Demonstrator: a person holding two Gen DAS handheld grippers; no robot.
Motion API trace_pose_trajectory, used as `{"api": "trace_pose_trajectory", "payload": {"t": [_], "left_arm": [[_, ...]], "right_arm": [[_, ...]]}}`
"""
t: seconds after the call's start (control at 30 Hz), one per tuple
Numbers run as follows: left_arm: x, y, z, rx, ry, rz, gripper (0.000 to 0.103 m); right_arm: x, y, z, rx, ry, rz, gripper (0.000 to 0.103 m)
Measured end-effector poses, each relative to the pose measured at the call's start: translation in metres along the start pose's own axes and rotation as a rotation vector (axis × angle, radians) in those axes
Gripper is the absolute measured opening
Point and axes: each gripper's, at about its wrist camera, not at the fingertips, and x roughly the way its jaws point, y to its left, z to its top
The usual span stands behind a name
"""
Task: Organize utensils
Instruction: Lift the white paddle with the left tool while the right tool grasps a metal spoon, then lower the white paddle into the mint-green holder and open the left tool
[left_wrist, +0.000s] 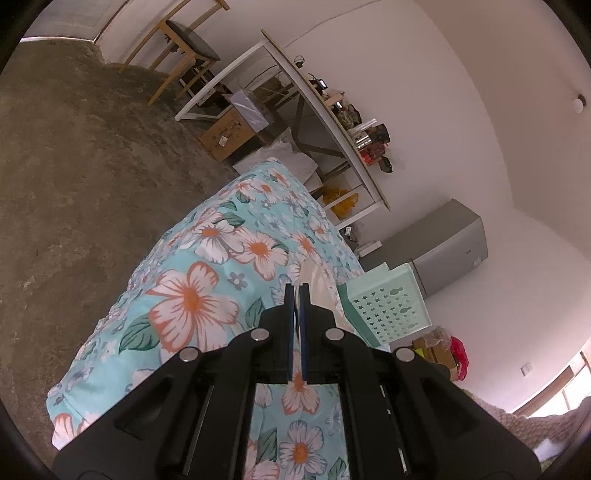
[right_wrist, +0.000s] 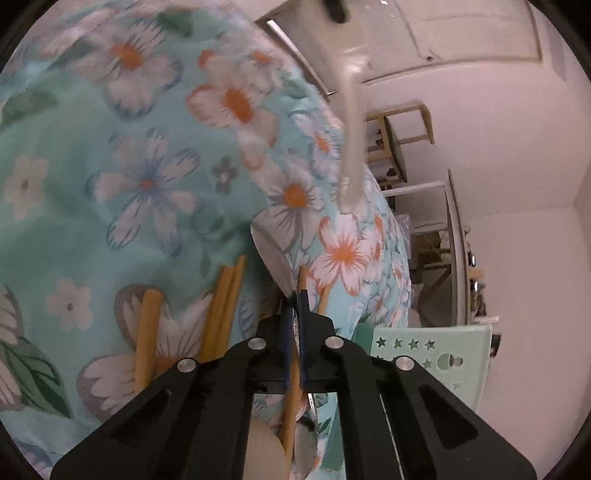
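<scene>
My left gripper (left_wrist: 295, 288) is shut on a white plastic utensil (left_wrist: 314, 275) that sticks out past its tips over the floral cloth (left_wrist: 207, 258). In the right wrist view the same white utensil (right_wrist: 351, 129) shows as a long blurred handle above the cloth. My right gripper (right_wrist: 295, 295) is low over the cloth and shut on what looks like the handle of a metal spoon (right_wrist: 273, 254), whose bowl lies just beyond the tips. Several wooden chopsticks (right_wrist: 221, 306) lie on the cloth to its left, and one runs under the fingers. A mint-green perforated basket (left_wrist: 388, 302) (right_wrist: 432, 354) stands at the cloth's right edge.
Beyond the cloth's edge lies bare grey floor (left_wrist: 74, 166). A long white-framed table (left_wrist: 325, 110) with clutter runs along the wall, with a cardboard box (left_wrist: 229, 134) under it, a wooden stool (left_wrist: 184, 48) behind it and a grey cabinet (left_wrist: 443, 243) behind the basket.
</scene>
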Motion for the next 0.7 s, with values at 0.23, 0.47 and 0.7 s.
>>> {"api": "trace_pose_trajectory", "payload": {"t": [0.23,0.47,0.7], "left_arm": [[-0.008,-0.013,0.003,0.024,-0.026,0.01,0.002],[-0.013,-0.052,0.016,0.099,-0.068,-0.018,0.002],[-0.01,-0.102,0.034,0.192,-0.098,-0.053,0.002]], "right_arm": [[-0.028,-0.04,-0.004,0.334,-0.055,0.02,0.002],[-0.056,-0.082,-0.028,0.699,-0.134,0.008,0.002],[-0.073,-0.104,-0.066,0.955,-0.21,-0.011,0.002]]}}
